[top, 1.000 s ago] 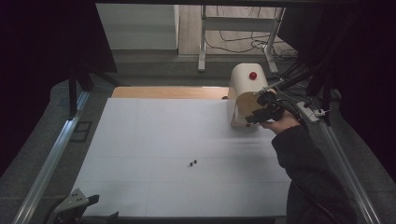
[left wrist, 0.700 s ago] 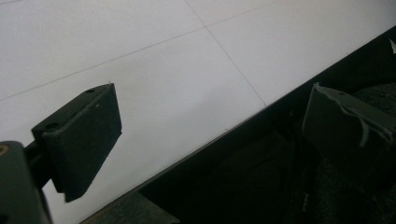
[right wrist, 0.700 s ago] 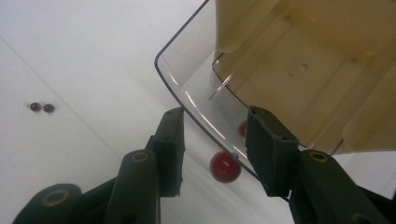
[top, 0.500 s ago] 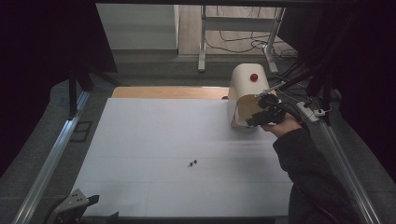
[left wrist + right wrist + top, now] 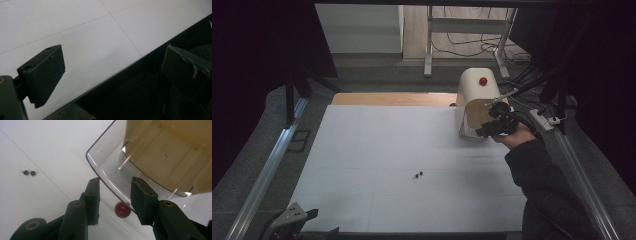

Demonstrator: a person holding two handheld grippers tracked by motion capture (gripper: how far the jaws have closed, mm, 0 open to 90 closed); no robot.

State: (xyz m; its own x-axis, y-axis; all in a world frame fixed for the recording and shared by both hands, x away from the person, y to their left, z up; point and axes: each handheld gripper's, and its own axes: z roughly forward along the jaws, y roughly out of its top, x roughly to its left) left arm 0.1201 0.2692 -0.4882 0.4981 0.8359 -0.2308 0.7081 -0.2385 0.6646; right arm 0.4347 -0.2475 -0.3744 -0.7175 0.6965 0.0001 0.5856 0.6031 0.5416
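Observation:
A cream rounded machine [image 5: 474, 87] with a red knob [image 5: 482, 81] on top stands at the table's back right. My right gripper [image 5: 488, 129], held by a hand, is at the machine's front opening. In the right gripper view it [image 5: 115, 185] is open, with its jaws on either side of the rim of a clear plastic tray [image 5: 107, 167] that sticks out from the tan interior. A small red ball [image 5: 122, 209] lies just below that rim, between the jaws. My left gripper [image 5: 294, 220] [image 5: 112, 72] rests wide open and holds nothing at the table's front left edge.
Two tiny dark beads [image 5: 418, 174] [image 5: 29, 172] lie together near the middle of the white table top [image 5: 377, 150]. A wooden strip [image 5: 392, 98] runs along the back. Metal rails [image 5: 267, 170] line both sides, and cables trail behind the machine.
The right gripper has dipped slightly nearer and lower at the machine's front. The left gripper and the beads have not moved.

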